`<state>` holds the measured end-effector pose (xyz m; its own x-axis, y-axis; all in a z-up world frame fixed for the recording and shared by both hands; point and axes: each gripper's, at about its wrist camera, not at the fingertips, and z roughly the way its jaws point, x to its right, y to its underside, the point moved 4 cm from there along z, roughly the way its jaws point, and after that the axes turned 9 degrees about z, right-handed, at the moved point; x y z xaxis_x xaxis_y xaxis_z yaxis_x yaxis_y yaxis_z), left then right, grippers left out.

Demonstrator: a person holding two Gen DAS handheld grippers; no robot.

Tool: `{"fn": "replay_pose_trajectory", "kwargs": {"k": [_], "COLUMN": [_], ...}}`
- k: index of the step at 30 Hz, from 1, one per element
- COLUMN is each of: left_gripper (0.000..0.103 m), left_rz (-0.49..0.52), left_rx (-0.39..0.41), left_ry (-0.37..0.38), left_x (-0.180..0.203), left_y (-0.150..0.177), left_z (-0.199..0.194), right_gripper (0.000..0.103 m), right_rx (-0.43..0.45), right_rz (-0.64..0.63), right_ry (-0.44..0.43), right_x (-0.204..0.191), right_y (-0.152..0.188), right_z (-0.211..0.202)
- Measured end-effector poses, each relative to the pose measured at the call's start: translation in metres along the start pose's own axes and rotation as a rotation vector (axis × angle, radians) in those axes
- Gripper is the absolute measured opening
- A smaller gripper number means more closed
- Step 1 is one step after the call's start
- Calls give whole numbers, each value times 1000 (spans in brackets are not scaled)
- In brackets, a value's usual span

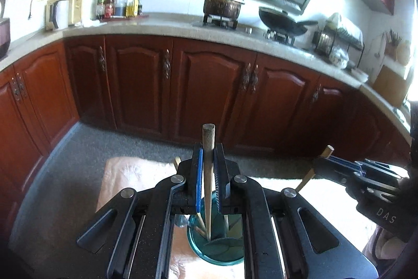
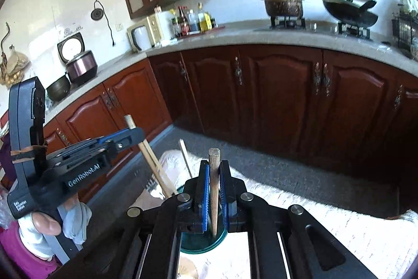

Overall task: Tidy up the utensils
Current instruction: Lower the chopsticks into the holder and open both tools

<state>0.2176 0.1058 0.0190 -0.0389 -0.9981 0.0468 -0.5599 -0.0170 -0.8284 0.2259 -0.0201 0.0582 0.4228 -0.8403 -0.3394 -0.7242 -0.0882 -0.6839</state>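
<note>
My left gripper [image 1: 208, 156] is shut on a wooden chopstick [image 1: 208, 148] that stands upright, its lower end inside a teal glass cup [image 1: 216, 250] directly below. Other chopsticks lean in the cup. My right gripper [image 2: 214, 174] is shut on another wooden chopstick [image 2: 214, 174], also upright with its lower end in the same teal cup [image 2: 201, 243]. Each gripper shows in the other's view: the right one [image 1: 324, 161] at the right edge, the left one [image 2: 138, 134] at the left, both holding their sticks.
The cup stands on a table with a pale patterned cloth [image 1: 130, 174]. Beyond lie grey floor and red-brown kitchen cabinets [image 1: 209, 85]. The counter carries a microwave [image 1: 68, 8], bottles, a pot [image 1: 223, 4] and a wok [image 1: 284, 18].
</note>
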Motion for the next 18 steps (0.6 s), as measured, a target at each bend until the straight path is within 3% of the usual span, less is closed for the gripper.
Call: {"fn": "replay_pose_trajectory", "kwargs": {"k": [14,18], "left_gripper": [7,7], "left_rz": [-5,-12], "left_rx": [-82,-92], "left_ry": [-4,-8], "left_x": [-1,0], "left_y": [23,26], "left_z": [14,15], "right_gripper": [7,32], "right_rx": [-82,-83], "right_rz": [65,88], "right_ry": [11,0], "right_x": [19,24], "right_y": [18,23], "right_z": [31,28]}}
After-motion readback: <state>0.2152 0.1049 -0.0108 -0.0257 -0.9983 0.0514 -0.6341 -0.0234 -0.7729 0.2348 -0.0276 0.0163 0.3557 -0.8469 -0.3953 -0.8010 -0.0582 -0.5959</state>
